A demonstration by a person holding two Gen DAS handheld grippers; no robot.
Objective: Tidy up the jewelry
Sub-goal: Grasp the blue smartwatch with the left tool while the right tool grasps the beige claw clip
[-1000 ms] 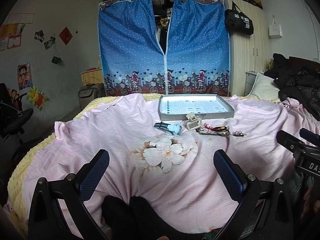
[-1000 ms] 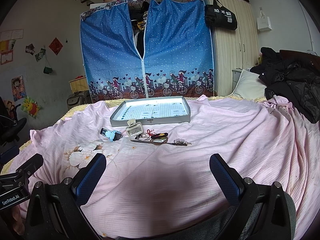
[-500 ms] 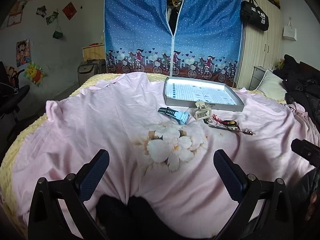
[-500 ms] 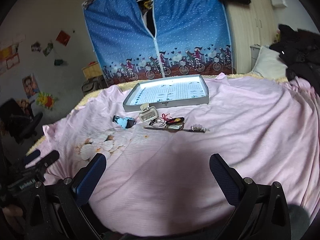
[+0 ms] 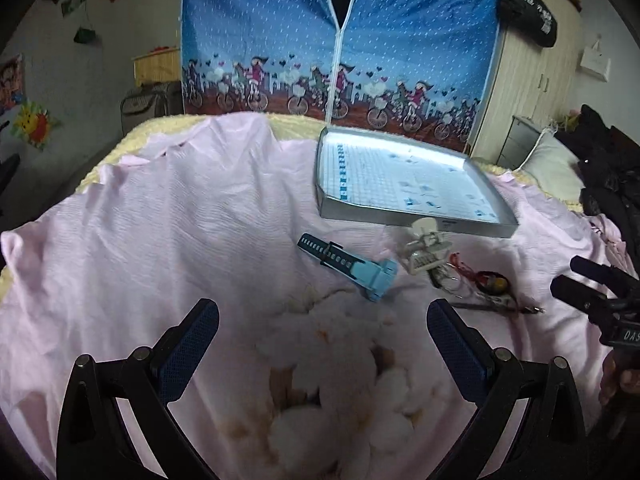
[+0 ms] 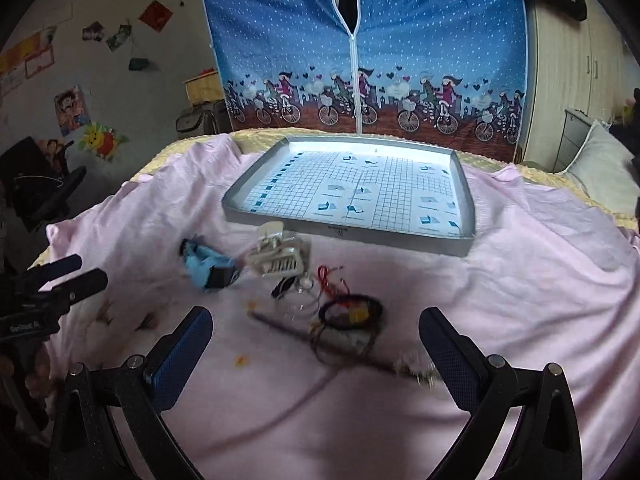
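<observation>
Since both grippers hang spread and empty over the pink sheet [image 6: 540, 280], begin at ten o'clock of the right gripper [image 6: 316, 340] with the blue watch [image 6: 208, 268]. Work rightward (hair clip [image 6: 280, 260], then tangled bracelets [image 6: 348, 312]) toward the hairpin [image 6: 360, 360], lifting each into the tray [image 6: 352, 232] at twelve; the left gripper [image 5: 322, 332] waits.

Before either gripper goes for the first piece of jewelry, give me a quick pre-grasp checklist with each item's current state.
1. Left gripper open and empty: ok.
2. Right gripper open and empty: ok.
3. Shallow grey metal tray with grid-printed liner holds nothing yet, room to place: ok.
4. Light blue plastic wristwatch lying apart from the other pieces, easy single pick: ok.
5. Cream plastic claw hair clip, red cord, black ring-shaped band and thin metal hair stick separated from each other: not ok, they lie clustered and overlapping.
6. Sharp view of the pile: not ok, both views are motion-blurred.
</observation>
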